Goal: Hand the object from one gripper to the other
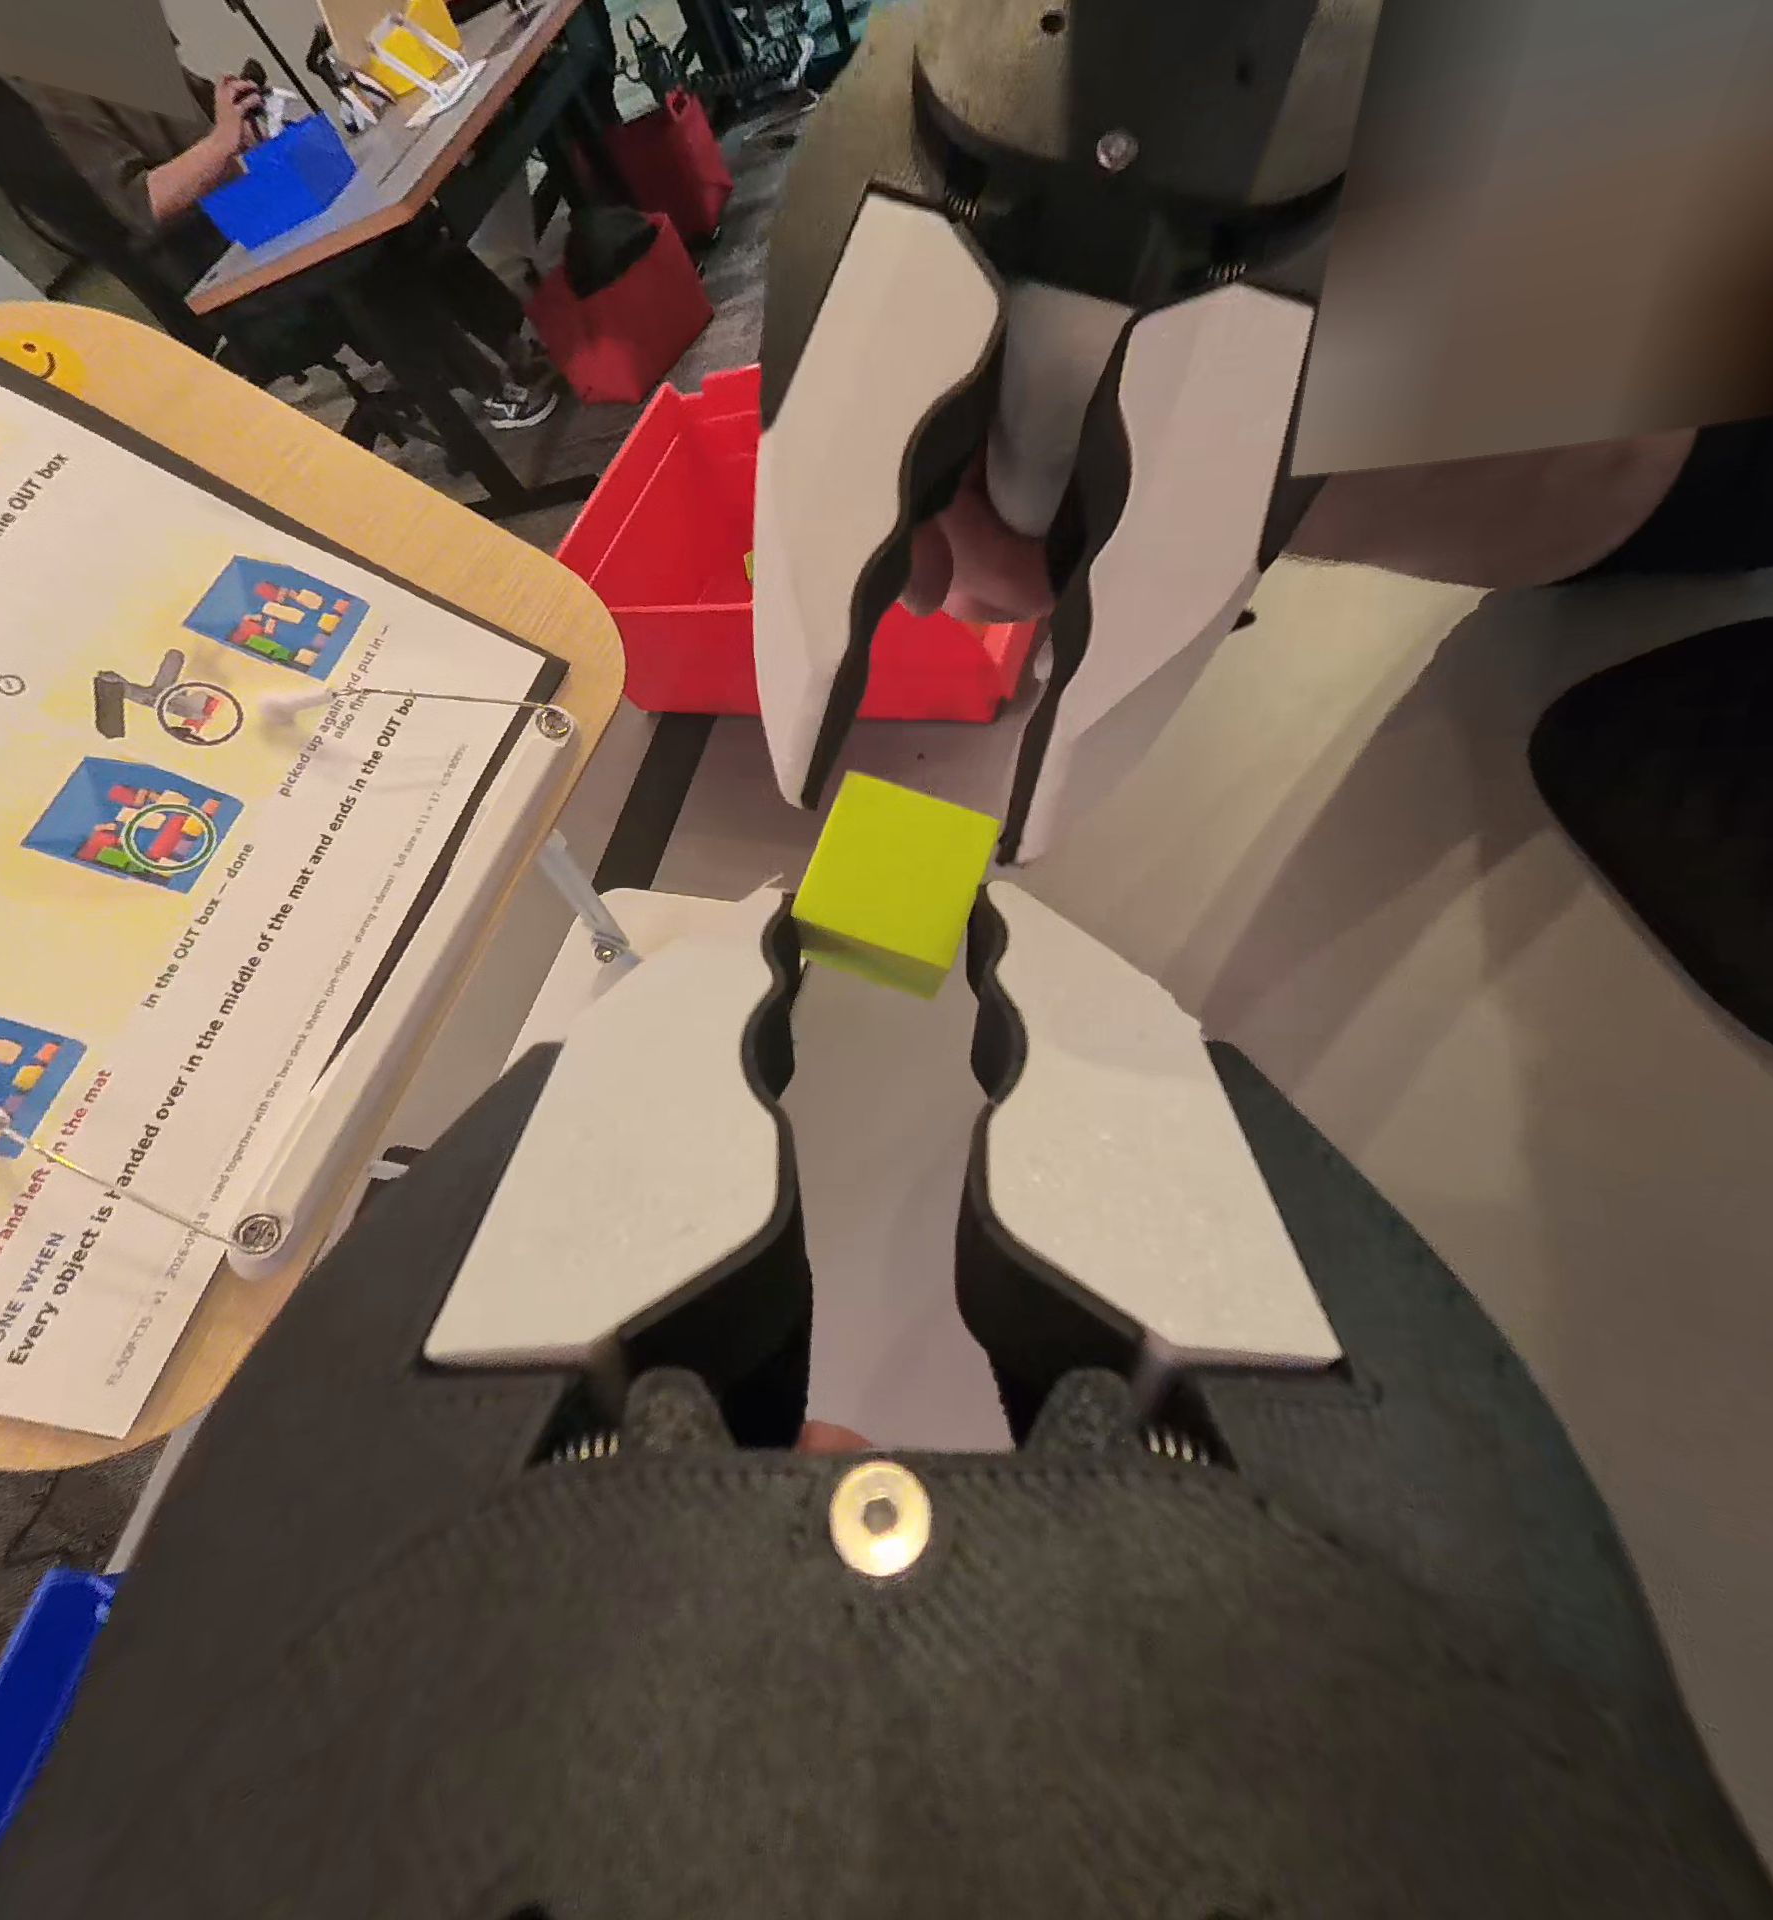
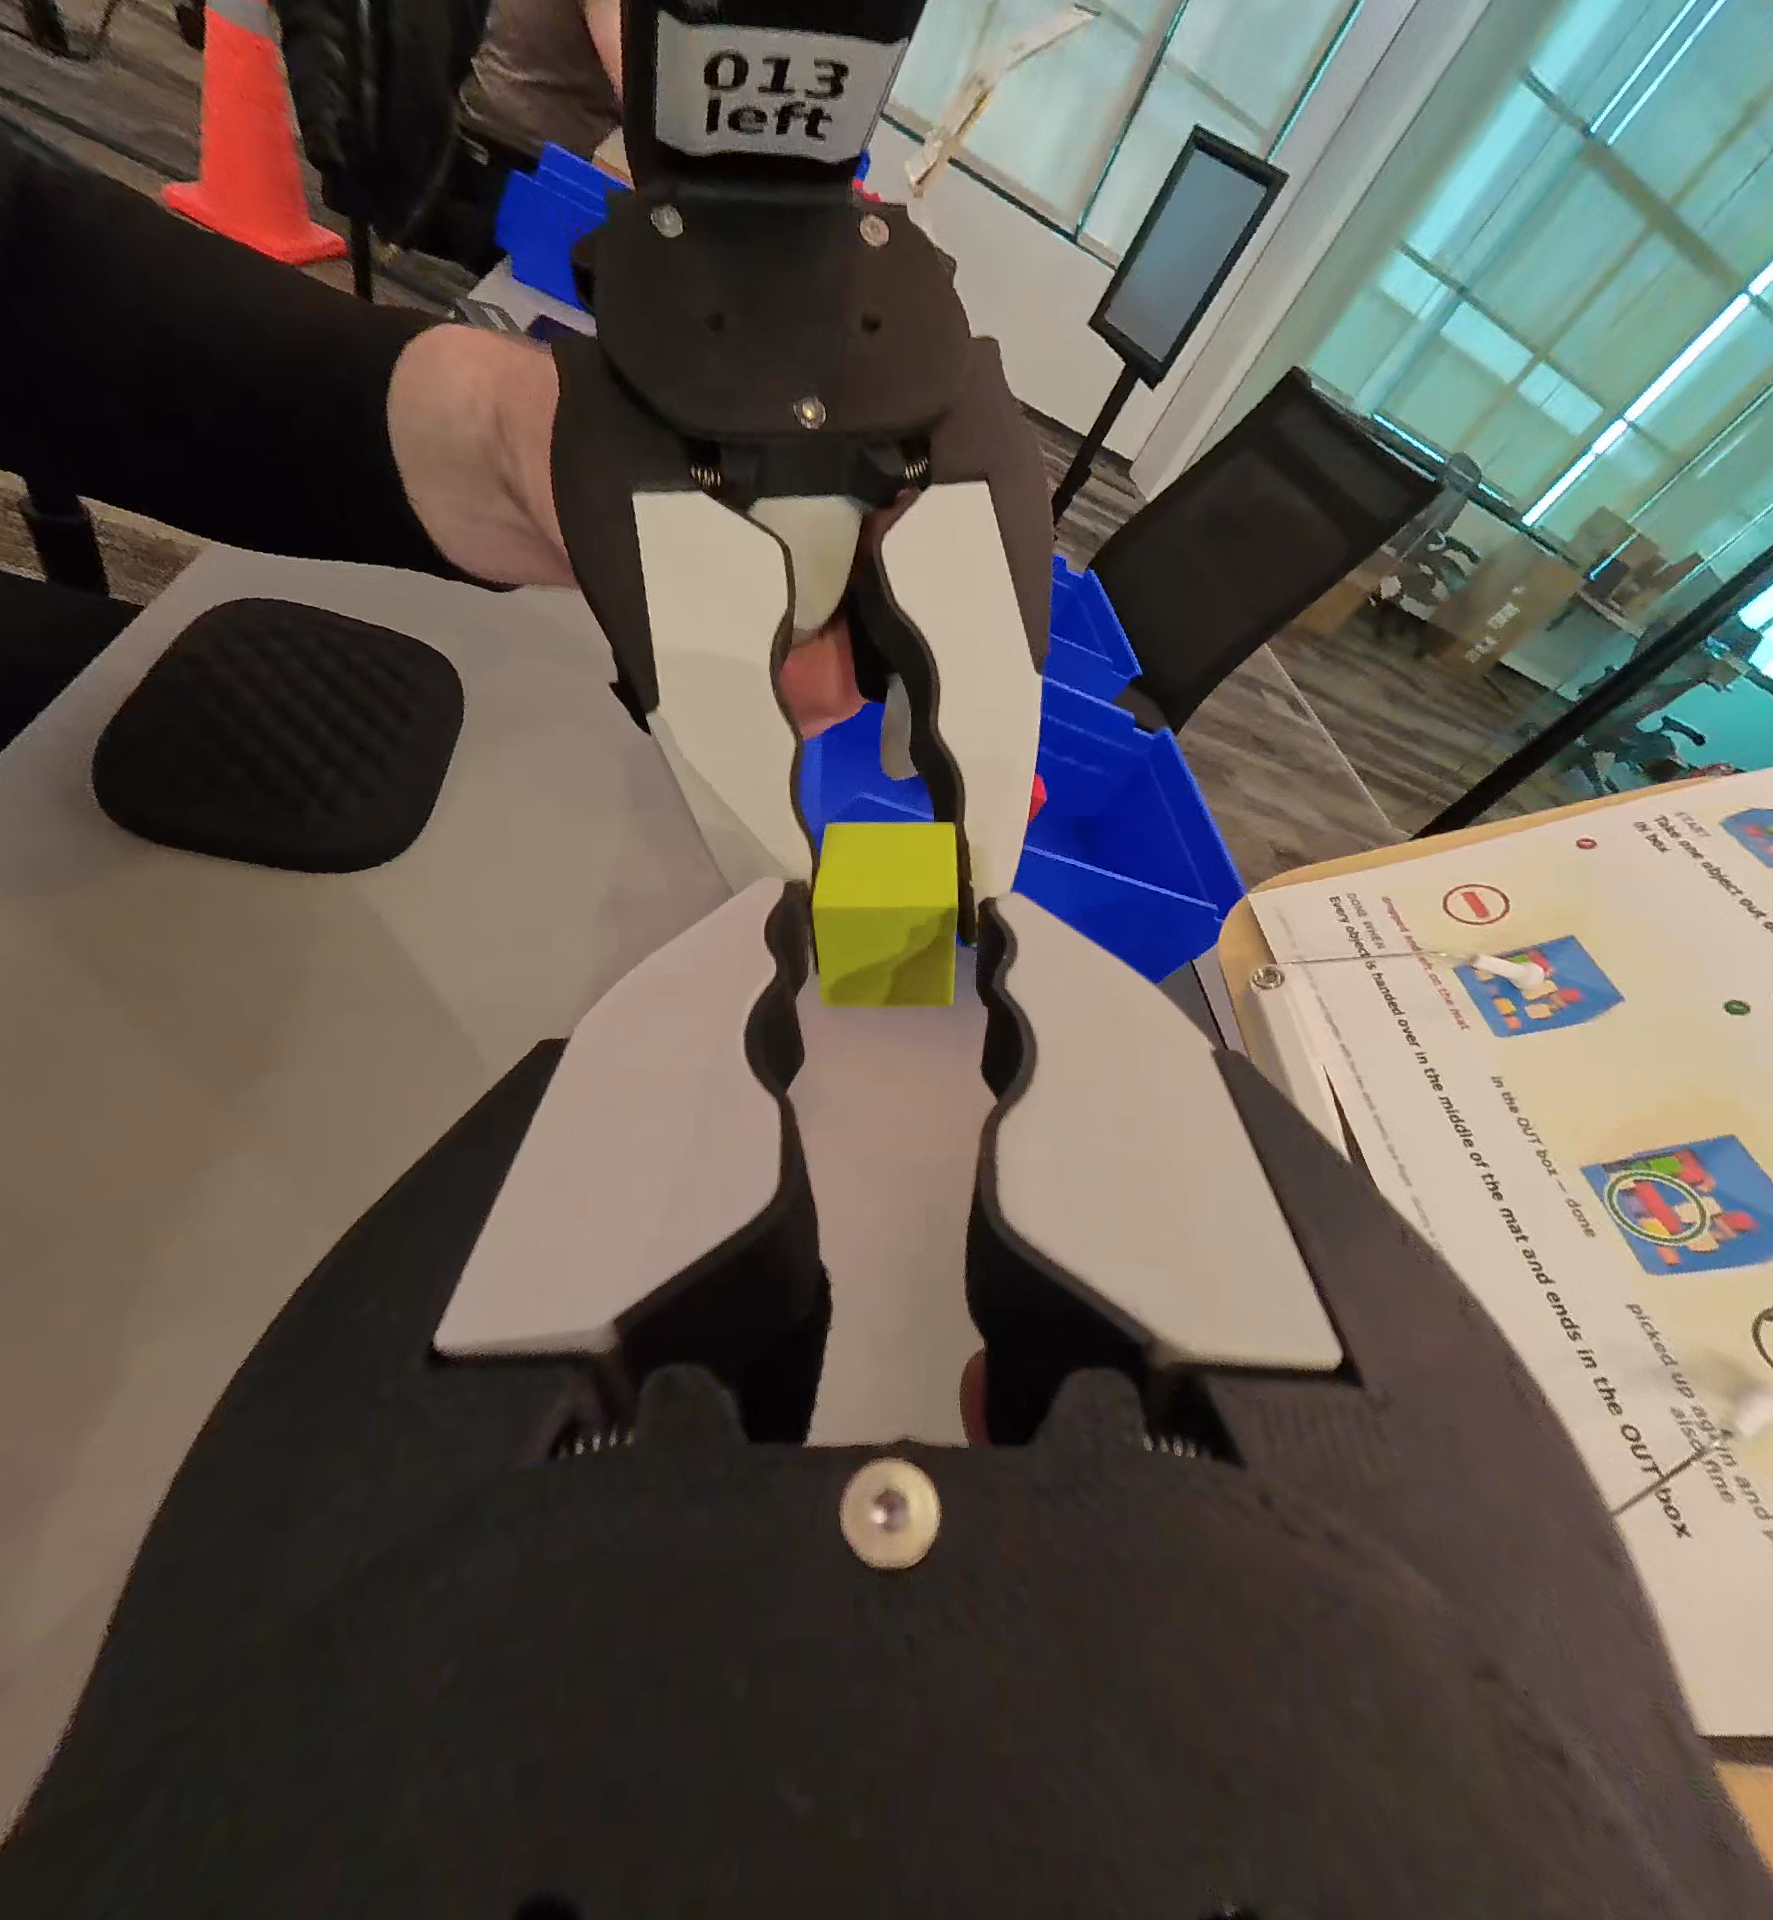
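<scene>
The handover looks midway: the yellow-green cube (image 1: 897, 883) hangs above the grey table (image 2: 238, 1039), pinched by the left gripper (image 1: 882, 935) and by the right gripper (image 2: 887, 935) facing it, so the giving side has yet to let go

We count two hand-held grippers, the left (image 1: 882, 935) and the right (image 2: 882, 935), and one lime-green cube (image 1: 897, 894) between their tips. One instruction sheet (image 1: 186, 883) lies on a wooden board, and one black pad (image 2: 279, 732) lies on the surface. We see one red bin (image 1: 674, 582) nearby, two blue bins (image 2: 1121, 821) stacked at one edge, and one orange cone (image 2: 248, 135).
</scene>
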Tool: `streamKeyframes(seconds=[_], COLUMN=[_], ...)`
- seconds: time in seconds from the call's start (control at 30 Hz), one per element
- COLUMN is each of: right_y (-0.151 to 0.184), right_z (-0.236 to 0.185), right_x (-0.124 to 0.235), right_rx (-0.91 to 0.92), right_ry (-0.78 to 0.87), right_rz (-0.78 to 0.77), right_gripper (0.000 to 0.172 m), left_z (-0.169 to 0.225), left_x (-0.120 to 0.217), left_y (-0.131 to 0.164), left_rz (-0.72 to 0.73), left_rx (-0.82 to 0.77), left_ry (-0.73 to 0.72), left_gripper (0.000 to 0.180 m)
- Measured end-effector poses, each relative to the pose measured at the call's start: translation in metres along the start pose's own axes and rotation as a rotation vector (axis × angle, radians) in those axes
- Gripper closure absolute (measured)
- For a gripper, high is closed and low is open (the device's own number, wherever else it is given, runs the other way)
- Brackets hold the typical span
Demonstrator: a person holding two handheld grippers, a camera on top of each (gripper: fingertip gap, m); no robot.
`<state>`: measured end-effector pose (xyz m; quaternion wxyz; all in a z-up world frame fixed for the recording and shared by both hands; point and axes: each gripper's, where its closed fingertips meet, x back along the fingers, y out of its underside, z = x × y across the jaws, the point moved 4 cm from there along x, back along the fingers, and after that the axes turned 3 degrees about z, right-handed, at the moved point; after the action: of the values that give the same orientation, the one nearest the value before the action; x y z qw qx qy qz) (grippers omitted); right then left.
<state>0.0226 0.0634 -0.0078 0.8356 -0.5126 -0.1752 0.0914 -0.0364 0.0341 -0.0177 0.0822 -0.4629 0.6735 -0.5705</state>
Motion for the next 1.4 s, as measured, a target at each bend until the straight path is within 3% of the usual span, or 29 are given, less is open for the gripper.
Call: streamKeyframes(seconds=[0.33,0.5,0.57,0.67,0.87,1.13,1.4], right_y=[0.0,0.012,0.033,0.097,0.215,0.269,0.303], right_z=[0.003,0.044,0.068,0.104,0.1,0.058,0.042], right_x=[0.008,0.067,0.105,0.168,0.25,0.288,0.284], right_rx=[-0.018,-0.069,-0.132,-0.247,-0.633,-0.926,-1.05], right_ry=[-0.02,0.078,0.163,0.364,0.384,0.247,0.134], right_rz=[-0.025,-0.188,-0.329,-0.659,-1.165,-1.464,-1.547], right_gripper=[0.15,0.151,0.151,0.151,0.151,0.15,0.15], left_z=[0.001,-0.013,-0.016,-0.014,-0.005,-0.002,-0.004], left_x=[-0.002,0.013,0.018,0.02,0.009,0.005,0.011], left_y=[-0.001,-0.001,0.003,0.013,0.025,0.032,0.044], left_rz=[0.035,0.061,0.061,0.021,-0.036,-0.06,-0.103], left_rx=[0.007,0.036,0.051,0.045,0.034,0.033,0.029], left_ry=[-0.011,-0.069,-0.075,-0.072,-0.058,-0.039,-0.059], left_gripper=[0.15,0.15,0.151,0.156,0.156,0.156,0.155])
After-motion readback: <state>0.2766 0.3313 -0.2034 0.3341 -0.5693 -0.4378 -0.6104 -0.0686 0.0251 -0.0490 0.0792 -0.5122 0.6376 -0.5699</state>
